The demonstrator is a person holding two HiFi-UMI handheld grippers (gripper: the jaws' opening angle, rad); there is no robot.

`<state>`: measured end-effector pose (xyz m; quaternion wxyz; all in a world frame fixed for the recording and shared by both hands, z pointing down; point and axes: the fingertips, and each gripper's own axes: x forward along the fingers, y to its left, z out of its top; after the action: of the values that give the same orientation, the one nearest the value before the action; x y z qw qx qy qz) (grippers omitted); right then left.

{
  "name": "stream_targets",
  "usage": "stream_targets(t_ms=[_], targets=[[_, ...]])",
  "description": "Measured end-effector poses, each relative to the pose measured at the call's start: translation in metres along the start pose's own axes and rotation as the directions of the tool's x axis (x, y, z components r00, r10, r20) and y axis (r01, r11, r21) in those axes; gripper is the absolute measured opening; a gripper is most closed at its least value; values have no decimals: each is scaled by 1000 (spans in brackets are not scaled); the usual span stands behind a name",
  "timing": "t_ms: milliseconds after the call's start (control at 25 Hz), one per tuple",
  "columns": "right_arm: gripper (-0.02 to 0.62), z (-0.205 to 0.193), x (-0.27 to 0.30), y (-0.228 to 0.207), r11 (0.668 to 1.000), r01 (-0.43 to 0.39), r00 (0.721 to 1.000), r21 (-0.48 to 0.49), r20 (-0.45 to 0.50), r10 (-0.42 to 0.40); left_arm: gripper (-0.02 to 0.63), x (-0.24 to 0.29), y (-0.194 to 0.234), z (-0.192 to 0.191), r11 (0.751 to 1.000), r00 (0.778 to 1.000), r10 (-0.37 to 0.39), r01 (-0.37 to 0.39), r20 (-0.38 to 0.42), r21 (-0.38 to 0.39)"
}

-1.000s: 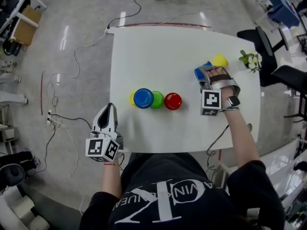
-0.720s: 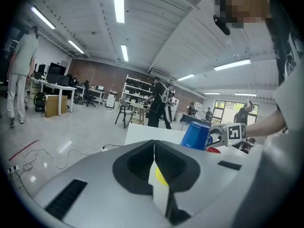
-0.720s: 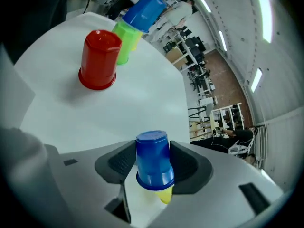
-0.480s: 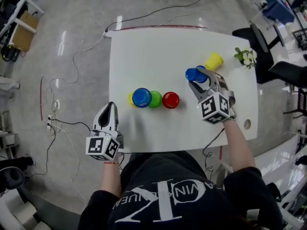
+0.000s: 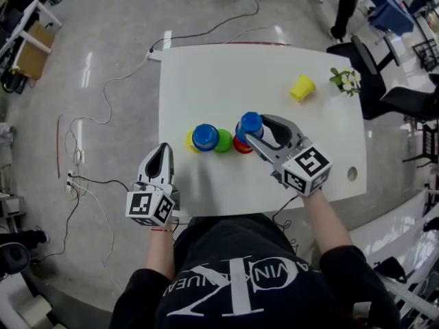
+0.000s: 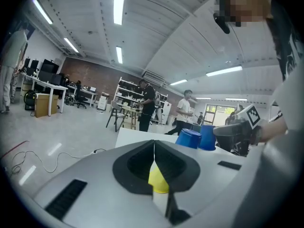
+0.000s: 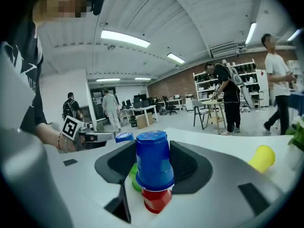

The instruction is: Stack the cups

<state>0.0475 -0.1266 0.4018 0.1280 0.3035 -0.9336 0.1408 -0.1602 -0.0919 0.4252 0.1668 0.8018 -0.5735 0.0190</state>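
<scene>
My left gripper (image 5: 163,151) hovers by the table's (image 5: 199,74) near left edge, jaws pressed together on nothing. Just beyond it a yellow cup (image 5: 188,142), a blue cup (image 5: 205,136) and a green cup (image 5: 223,141) sit bunched in a row. My right gripper (image 5: 254,131) has just been closing and clamps a second blue cup (image 5: 250,123), upside down, right above the red cup (image 5: 237,147). A far yellow cup (image 5: 302,88) lies tipped at far right.

A white table (image 5: 206,81) stands on a glossy grey floor (image 5: 116,19), with a small potted plant (image 5: 346,81) at its far right edge. Cables (image 5: 106,94) trail from a power strip (image 5: 153,51) by the far left corner. Black chairs (image 5: 405,105) sit to the right.
</scene>
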Motion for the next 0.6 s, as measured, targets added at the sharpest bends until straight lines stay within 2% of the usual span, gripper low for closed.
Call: stream_targets(t_ms=[160,600], targets=[[232,-9,9,14,1000,-11,1000,0,3,11,5,-4,0,-1,1000,1000,-1,1,-1,0],[233,-21,24,33,995,-36,999,-96,-11,35,5,-21,13,-5,999,999,35,-35,-1,-10]])
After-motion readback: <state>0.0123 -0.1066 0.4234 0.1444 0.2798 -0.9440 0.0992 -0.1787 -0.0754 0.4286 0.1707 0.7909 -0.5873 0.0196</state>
